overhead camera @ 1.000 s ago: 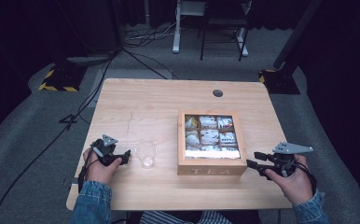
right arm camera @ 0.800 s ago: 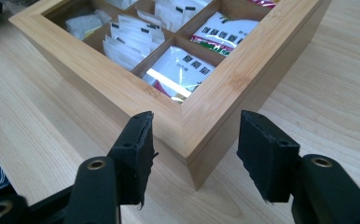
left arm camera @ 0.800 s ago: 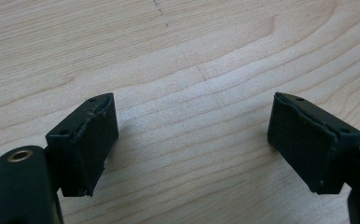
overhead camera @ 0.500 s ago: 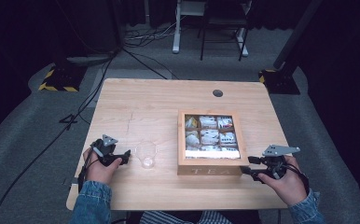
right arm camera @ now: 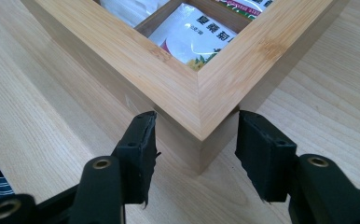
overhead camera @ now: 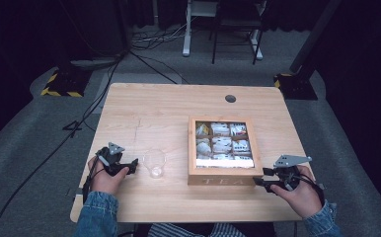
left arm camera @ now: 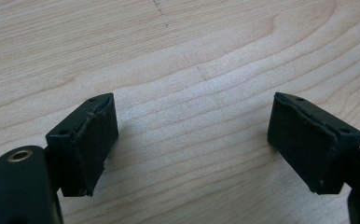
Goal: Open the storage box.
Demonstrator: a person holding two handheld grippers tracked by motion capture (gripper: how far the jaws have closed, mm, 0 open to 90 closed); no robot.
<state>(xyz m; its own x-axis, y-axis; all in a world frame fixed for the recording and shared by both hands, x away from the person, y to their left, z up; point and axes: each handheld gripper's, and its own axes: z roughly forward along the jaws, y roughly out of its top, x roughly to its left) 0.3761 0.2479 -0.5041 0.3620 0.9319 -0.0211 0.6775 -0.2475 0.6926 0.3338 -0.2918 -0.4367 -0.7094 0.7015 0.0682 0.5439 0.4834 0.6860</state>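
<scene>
The right gripper (right arm camera: 194, 154) has its jaws parted, one on each side of the near right corner of the wooden tea box (right arm camera: 183, 88), the corner edge standing in the gap between them; whether the pads actually touch the wood cannot be told, and nothing is clamped. In the high view that same right gripper (overhead camera: 258, 182) lies low at the box's near right corner, held by the person's right hand (overhead camera: 299, 190), a denim cuff showing behind it. The tea box (overhead camera: 224, 176) sits right of the table's middle, open on top, its near face lettered TEA, its compartments holding sachets (overhead camera: 222, 146) (the print on them is too small to read from above; the right gripper view shows one white packet (right arm camera: 194, 35) in the corner compartment). Across the table, the left gripper (left arm camera: 190, 140) is spread wide with nothing between its jaws, looking down on bare wood grain of the table (left arm camera: 178, 56). From above, the left gripper (overhead camera: 133, 166) rests at the near left part of the table (overhead camera: 144, 106), held in the left hand (overhead camera: 104, 177), its tips pointing toward a small clear glass (overhead camera: 155, 163) that stands upright just beside them, between the gripper and the box, apart from both.
</scene>
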